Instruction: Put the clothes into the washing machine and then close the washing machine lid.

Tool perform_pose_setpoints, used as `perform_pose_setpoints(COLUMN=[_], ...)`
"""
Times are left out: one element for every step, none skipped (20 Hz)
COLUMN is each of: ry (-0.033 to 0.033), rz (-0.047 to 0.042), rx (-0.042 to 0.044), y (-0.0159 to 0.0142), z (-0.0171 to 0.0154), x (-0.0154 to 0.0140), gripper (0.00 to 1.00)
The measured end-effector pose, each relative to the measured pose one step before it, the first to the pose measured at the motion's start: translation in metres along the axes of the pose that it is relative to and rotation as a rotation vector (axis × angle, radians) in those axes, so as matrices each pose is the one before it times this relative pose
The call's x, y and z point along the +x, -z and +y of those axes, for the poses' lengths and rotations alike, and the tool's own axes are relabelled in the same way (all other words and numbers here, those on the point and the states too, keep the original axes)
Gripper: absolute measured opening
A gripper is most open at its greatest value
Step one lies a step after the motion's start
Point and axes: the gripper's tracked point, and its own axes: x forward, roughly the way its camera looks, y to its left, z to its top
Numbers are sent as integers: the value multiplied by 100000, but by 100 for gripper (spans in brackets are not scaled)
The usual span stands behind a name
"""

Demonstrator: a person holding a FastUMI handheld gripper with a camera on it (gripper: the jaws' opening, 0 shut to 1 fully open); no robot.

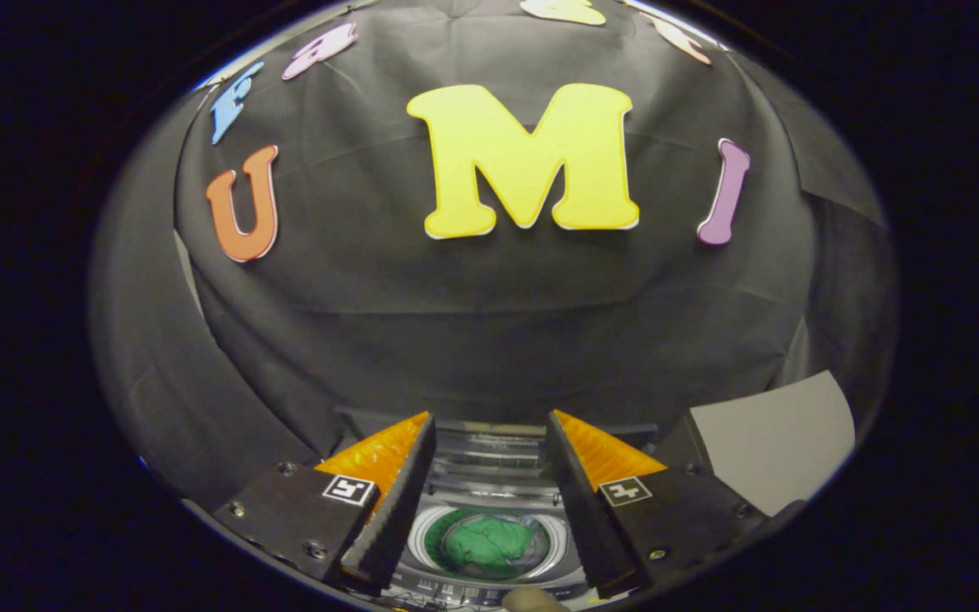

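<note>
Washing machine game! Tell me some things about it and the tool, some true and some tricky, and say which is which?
1. The green cloth lies inside the drum of the washing machine. True.
2. The tool is squeezing the green cloth. False: its fingers are spread apart with nothing between them, and the cloth is down in the drum.
3. The washing machine is open at the top. True: you can see straight into the drum.
4. The cloth is red. False: it is green.
5. A grey board stands beside the machine. True.
</note>
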Motion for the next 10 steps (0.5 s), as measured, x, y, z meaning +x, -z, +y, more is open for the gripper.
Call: perform_pose_setpoints(ry=[373,449,837,350,-132,-19,-212,60,422,449], rz=[-367,-212,101,352,361,847,653,668,781,814], rx=[44,-393,-174,129,274,528,472,267,138,186], y=[-557,-268,-241,-157,-55,107,35,115,68,136], z=[73,-31,-103,74,148,143,146,183,-45,75], x=[616,706,661,738,685,660,546,698,601,623], gripper=[82,82,82,82,82,82,82,82,82,82])
